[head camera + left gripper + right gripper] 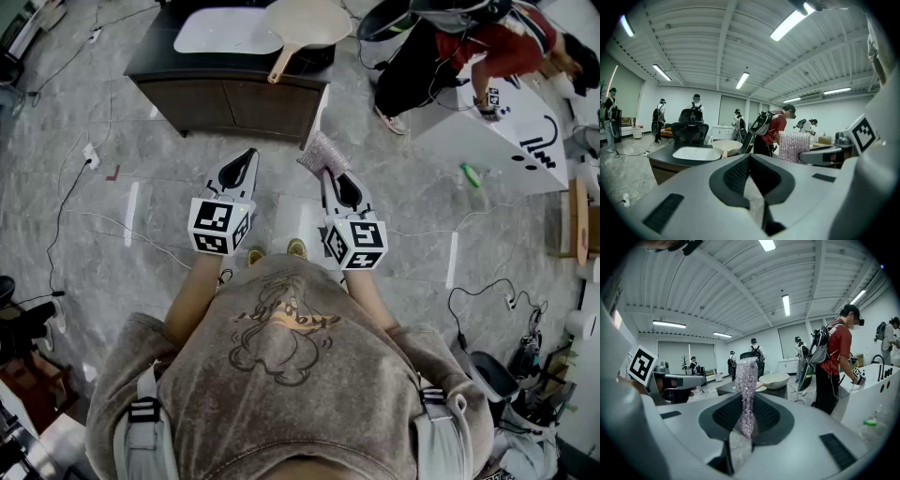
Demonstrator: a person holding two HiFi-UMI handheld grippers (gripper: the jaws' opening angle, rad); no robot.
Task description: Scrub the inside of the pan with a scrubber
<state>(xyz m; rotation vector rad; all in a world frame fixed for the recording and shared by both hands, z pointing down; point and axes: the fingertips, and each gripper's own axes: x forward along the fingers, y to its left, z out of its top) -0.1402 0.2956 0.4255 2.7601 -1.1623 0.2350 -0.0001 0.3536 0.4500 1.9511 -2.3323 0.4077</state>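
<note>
**Pan** (307, 21): pale, round, rim up, 1 item. It sits on the dark table (155, 52) at the far side of the floor, just beside a white basin (225, 30).
- Long axis: the wooden handle (281, 64) runs from the bowl back toward the person and a little to their left. Its free end points roughly at the gap between the 2 tools.
- Bearing from the tools: ahead and well apart, with open floor between. Nothing touches the pan.

**Scrubber** (322, 153): a glittery pinkish pad, 1 item, standing upright out of the right tool (328, 173). The jaws are clenched on its lower edge. It is aimed toward the table.

**Left tool** (248, 155): jaws pressed together with nothing between them. It is level with the right tool.

**Judgement:**
- Scrubbing has not begun.
- The right tool, which carries the scrubber, lies more directly in line with the bowl.
- The left tool is likely placed to steady the handle.
- The coming move is a forward reach to the table.
</note>
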